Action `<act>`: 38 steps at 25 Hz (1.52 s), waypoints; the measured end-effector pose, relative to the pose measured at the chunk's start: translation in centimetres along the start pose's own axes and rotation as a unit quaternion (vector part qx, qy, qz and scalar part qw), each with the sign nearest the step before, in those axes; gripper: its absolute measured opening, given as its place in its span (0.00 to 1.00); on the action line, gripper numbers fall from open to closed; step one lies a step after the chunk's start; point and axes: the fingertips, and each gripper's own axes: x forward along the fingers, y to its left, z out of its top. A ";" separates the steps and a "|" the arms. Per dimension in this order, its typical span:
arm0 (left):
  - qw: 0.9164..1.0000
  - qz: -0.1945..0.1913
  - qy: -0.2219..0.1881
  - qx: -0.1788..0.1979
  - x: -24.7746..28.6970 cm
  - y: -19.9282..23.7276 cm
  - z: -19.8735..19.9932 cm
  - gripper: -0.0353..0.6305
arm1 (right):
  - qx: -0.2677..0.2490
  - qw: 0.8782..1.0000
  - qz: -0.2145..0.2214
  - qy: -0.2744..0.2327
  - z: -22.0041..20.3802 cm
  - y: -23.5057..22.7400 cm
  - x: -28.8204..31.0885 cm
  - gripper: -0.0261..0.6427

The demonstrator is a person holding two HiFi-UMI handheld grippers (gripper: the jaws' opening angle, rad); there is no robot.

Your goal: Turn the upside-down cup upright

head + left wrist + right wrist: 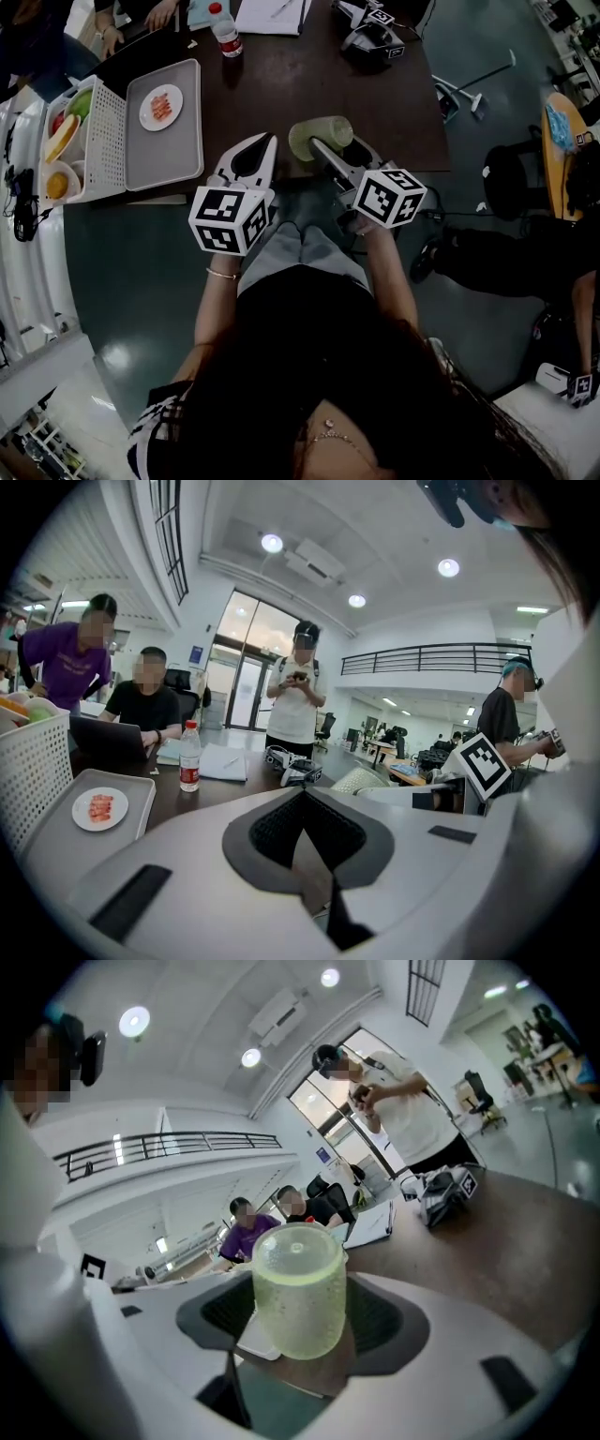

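The translucent green cup point(319, 134) sits tilted over the near edge of the dark table point(394, 103), between the jaws of my right gripper point(326, 152). In the right gripper view the cup point(295, 1283) fills the gap, its closed base towards the upper side and both jaws of the right gripper point(298, 1330) pressed on its sides; the view is rolled. My left gripper point(264, 142) is to the cup's left at the table edge, shut and empty. In its own view the left gripper point(302, 794) has its jaws together with nothing between them.
A grey tray point(169, 155) holds a small plate of food point(160, 106), beside a white basket point(98, 141) of fruit. A water bottle point(225, 33), papers point(272, 14) and spare grippers point(375, 33) lie at the far side, where people sit and stand.
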 end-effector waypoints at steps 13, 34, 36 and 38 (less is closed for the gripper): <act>1.000 -0.001 -0.003 -0.010 -0.4 0.2 -0.1 0.06 | 0.184 0.979 0.079 -0.037 -0.5 -0.1 -0.2 0.50; 0.998 -0.045 -0.014 -0.030 -0.3 -0.4 0.2 0.06 | 0.364 0.915 0.162 -0.067 -0.7 -1.0 -0.4 0.50; 0.998 -0.053 -0.015 -0.037 -0.4 -0.4 0.3 0.06 | 0.368 0.912 0.167 -0.070 -0.5 -1.0 -0.5 0.50; 0.997 -0.064 -0.015 -0.042 -0.5 -0.5 0.3 0.09 | 0.371 0.910 0.171 -0.072 -0.4 -1.0 -0.5 0.50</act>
